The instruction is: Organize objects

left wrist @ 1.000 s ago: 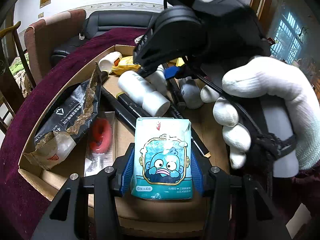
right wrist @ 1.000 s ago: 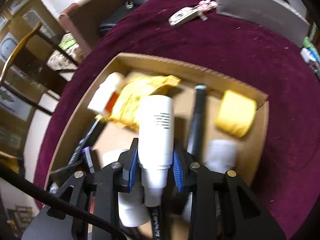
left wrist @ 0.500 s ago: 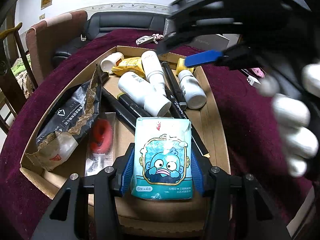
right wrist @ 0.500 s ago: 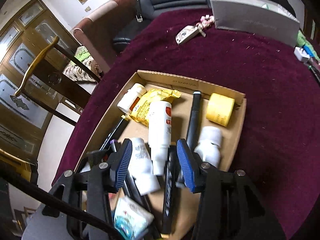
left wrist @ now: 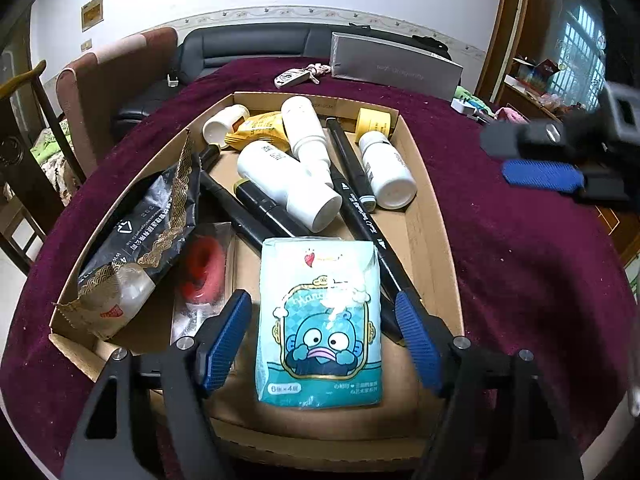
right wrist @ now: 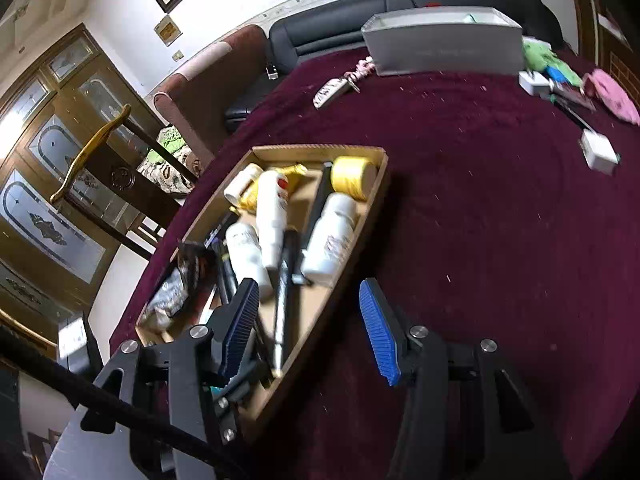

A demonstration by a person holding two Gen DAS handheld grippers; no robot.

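— Where are your claws?

— My left gripper (left wrist: 324, 340) hangs over the near end of the box (left wrist: 436, 248), jaws spread wide. The tissue pack (left wrist: 320, 320) lies flat between the pads, clear of both.

— And the right?

— My right gripper (right wrist: 308, 328) is up over the box's right edge (right wrist: 352, 236) and the red cloth (right wrist: 500, 220), jaws wide, nothing in them. From the left camera its blue pad (left wrist: 540, 176) shows blurred at the right.

— What's in the box?

— Three white bottles: one (left wrist: 288, 184) lying mid-box, a spray bottle (left wrist: 306, 136) behind it, a third (left wrist: 386, 168) by the right wall. Black markers (left wrist: 360, 208) run lengthwise among them. A yellow roll (left wrist: 374, 120), a yellow packet (left wrist: 256, 128) and a small white jar (left wrist: 222, 124) sit at the far end. A black bag (left wrist: 148, 232) leans on the left wall, with a red ring in clear wrap (left wrist: 202, 268) beside it.

— Outside it?

— A grey case (right wrist: 444, 44) and a key fob (right wrist: 334, 88) on the far cloth.
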